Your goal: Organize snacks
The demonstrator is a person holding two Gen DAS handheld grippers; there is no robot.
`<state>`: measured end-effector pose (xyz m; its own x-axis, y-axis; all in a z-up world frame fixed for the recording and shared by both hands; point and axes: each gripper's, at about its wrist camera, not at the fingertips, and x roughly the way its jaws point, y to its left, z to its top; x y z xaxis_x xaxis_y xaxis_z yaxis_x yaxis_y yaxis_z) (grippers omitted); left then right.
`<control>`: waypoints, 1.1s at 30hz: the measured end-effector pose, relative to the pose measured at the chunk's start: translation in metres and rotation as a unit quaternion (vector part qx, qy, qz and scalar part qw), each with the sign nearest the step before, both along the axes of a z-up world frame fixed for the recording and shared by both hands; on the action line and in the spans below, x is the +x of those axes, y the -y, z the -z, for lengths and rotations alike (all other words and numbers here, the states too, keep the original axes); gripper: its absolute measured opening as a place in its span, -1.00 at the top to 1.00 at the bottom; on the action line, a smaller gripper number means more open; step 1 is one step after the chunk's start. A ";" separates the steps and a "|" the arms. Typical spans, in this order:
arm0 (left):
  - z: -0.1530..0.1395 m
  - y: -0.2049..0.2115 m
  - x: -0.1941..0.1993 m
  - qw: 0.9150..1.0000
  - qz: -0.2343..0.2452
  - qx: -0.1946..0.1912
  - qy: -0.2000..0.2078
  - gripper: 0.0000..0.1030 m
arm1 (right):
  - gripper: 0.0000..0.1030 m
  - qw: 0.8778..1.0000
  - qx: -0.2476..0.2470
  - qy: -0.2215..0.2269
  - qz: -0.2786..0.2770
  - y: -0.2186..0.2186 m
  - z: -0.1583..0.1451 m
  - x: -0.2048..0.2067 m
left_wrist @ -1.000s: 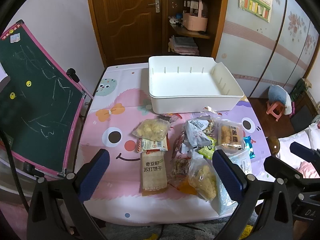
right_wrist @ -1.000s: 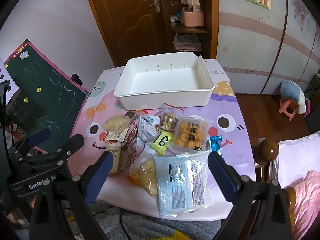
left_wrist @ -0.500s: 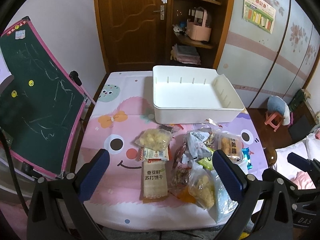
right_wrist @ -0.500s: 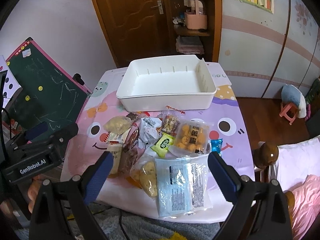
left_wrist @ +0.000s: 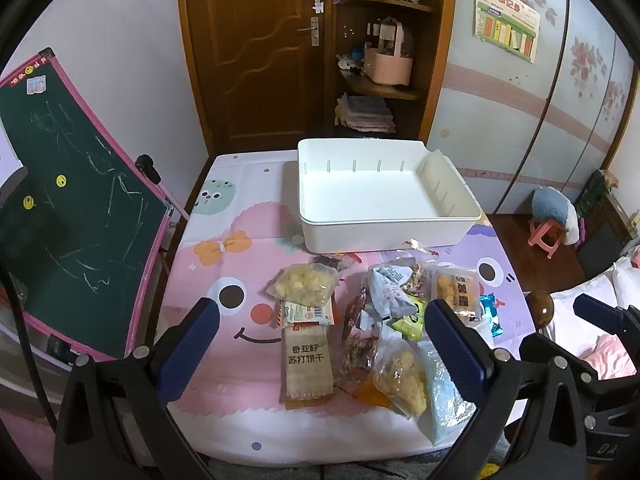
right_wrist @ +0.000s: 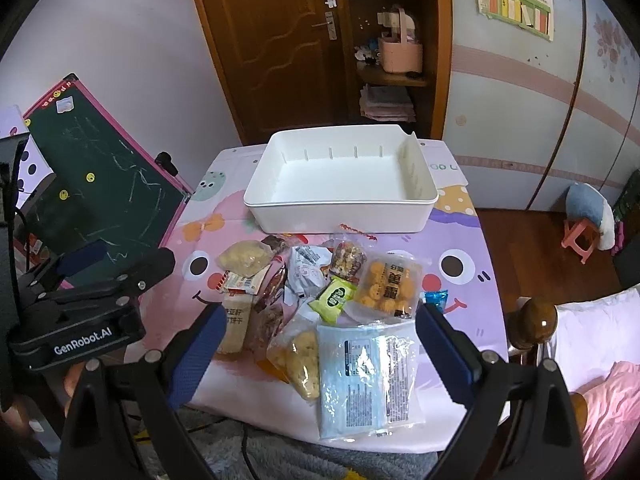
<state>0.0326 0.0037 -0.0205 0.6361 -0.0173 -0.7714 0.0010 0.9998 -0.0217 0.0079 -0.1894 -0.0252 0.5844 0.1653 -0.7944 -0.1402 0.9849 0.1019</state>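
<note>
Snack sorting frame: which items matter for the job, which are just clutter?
Job:
white bin, nothing in it
cracker pack
blue packet
egg-yolk cake tray
green sachet
popcorn bag

Clutter:
chalkboard
pink basket
folded cloths
pink stool
poster

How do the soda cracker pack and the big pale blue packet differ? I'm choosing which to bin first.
The soda cracker pack is narrow, tan and printed with large characters; the pale blue packet is wider, with a clear shiny film and fine print. The cracker pack lies left in the pile, the blue packet right. Both lie flat at the table's near edge, outside the white bin.
</note>
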 end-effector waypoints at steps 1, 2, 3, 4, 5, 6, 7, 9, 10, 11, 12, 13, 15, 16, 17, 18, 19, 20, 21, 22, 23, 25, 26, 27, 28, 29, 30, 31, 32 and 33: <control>-0.001 0.000 -0.001 1.000 0.000 0.000 0.000 -0.99 | -0.87 1.000 0.000 0.000 0.000 0.000 0.000 0.000; -0.001 0.000 -0.001 1.000 0.001 0.000 0.001 -0.99 | -0.87 1.000 0.001 0.000 0.000 0.000 0.000 -0.001; -0.001 0.000 -0.001 1.000 0.001 0.000 0.002 -0.99 | -0.87 1.000 0.001 0.000 0.000 0.000 0.000 -0.001; -0.001 0.000 -0.001 1.000 0.001 0.000 0.002 -0.99 | -0.87 1.000 0.001 0.000 0.000 0.000 0.000 -0.001; -0.002 0.001 -0.001 1.000 0.001 0.000 0.002 -0.99 | -0.87 1.000 0.001 0.000 0.000 0.000 0.000 0.000; -0.001 0.001 -0.002 1.000 0.001 0.000 0.002 -0.99 | -0.87 1.000 0.002 0.000 -0.001 0.001 0.000 -0.001; -0.002 0.001 -0.003 1.000 0.001 -0.001 0.003 -0.99 | -0.87 1.000 0.002 0.000 -0.001 0.001 0.000 -0.001; -0.004 0.002 -0.005 1.000 0.001 -0.004 0.005 -0.99 | -0.87 1.000 0.003 0.000 0.000 0.001 0.000 -0.002; -0.005 0.002 -0.006 1.000 0.003 -0.007 0.007 -0.99 | -0.87 1.000 0.004 0.001 0.002 0.001 0.000 -0.002; -0.006 0.000 -0.007 1.000 0.004 -0.010 0.008 -0.99 | -0.87 1.000 0.005 0.001 0.003 0.002 0.000 -0.002; -0.006 0.000 -0.008 1.000 0.005 -0.011 0.008 -0.99 | -0.87 1.000 0.006 0.002 0.005 0.003 -0.001 -0.003; -0.007 -0.001 -0.009 1.000 0.005 -0.011 0.009 -0.99 | -0.87 1.000 0.007 0.002 0.008 0.004 -0.001 -0.003; -0.007 -0.001 -0.010 1.000 0.004 -0.010 0.010 -0.99 | -0.87 1.000 0.008 0.004 0.011 0.005 -0.002 -0.004; -0.008 -0.001 -0.010 1.000 0.003 -0.010 0.012 -0.99 | -0.86 1.000 0.009 0.005 0.012 0.007 -0.002 -0.004; -0.009 -0.002 -0.010 1.000 0.003 -0.010 0.013 -0.99 | -0.86 1.000 0.008 0.006 0.012 0.009 -0.003 -0.005; -0.009 -0.003 -0.010 1.000 0.002 -0.010 0.014 -0.99 | -0.86 1.000 0.006 0.007 0.012 0.010 -0.003 -0.005; -0.009 -0.003 -0.010 1.000 0.003 -0.010 0.014 -0.99 | -0.86 1.000 0.003 0.008 0.012 0.011 -0.002 -0.005; -0.009 -0.003 -0.010 1.000 0.004 -0.010 0.014 -0.99 | -0.86 1.000 0.002 0.007 0.012 0.012 -0.001 -0.004; -0.009 -0.003 -0.010 1.000 0.006 -0.009 0.015 -0.99 | -0.86 1.000 0.001 0.006 0.011 0.013 0.000 -0.004; -0.009 -0.004 -0.010 1.000 0.007 -0.008 0.015 -0.99 | -0.86 1.000 0.000 0.004 0.011 0.013 0.001 -0.004; -0.009 -0.005 -0.009 1.000 0.009 -0.007 0.016 -0.99 | -0.86 1.000 0.002 0.001 0.010 0.014 0.002 -0.004; -0.009 -0.005 -0.007 1.000 0.013 -0.002 0.016 -0.99 | -0.86 1.000 0.007 -0.005 0.011 0.017 0.005 -0.002; -0.008 -0.004 -0.007 1.000 0.014 0.000 0.016 -0.99 | -0.86 1.000 0.009 -0.007 0.011 0.019 0.006 -0.002; -0.007 -0.004 -0.007 1.000 0.015 0.001 0.016 -0.99 | -0.86 1.000 0.012 -0.008 0.011 0.021 0.007 -0.002; -0.006 -0.004 -0.006 1.000 0.016 0.003 0.014 -0.99 | -0.86 1.000 0.013 -0.010 0.011 0.022 0.009 -0.001; -0.004 -0.004 -0.005 1.000 0.017 0.003 0.011 -0.99 | -0.86 1.000 0.014 -0.010 0.011 0.024 0.010 -0.001; -0.002 -0.003 -0.003 1.000 0.019 0.002 0.008 -0.99 | -0.86 1.000 0.014 -0.012 0.009 0.025 0.011 0.000; 0.001 -0.003 -0.002 1.000 0.024 -0.002 0.005 -0.99 | -0.86 1.000 0.013 -0.013 0.006 0.026 0.014 0.001; 0.004 -0.003 -0.001 1.000 0.029 -0.007 0.000 -0.99 | -0.86 1.000 0.010 -0.014 0.004 0.026 0.016 0.002; 0.007 -0.003 0.001 0.999 0.033 -0.012 -0.006 -0.99 | -0.86 1.000 0.007 -0.015 0.002 0.027 0.018 0.003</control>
<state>0.0338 0.0065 -0.0279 0.6233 -0.0774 -0.7781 0.0673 0.9967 -0.0452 0.0113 -0.2162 -0.0436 0.5604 0.1742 -0.8097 -0.1332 0.9839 0.1194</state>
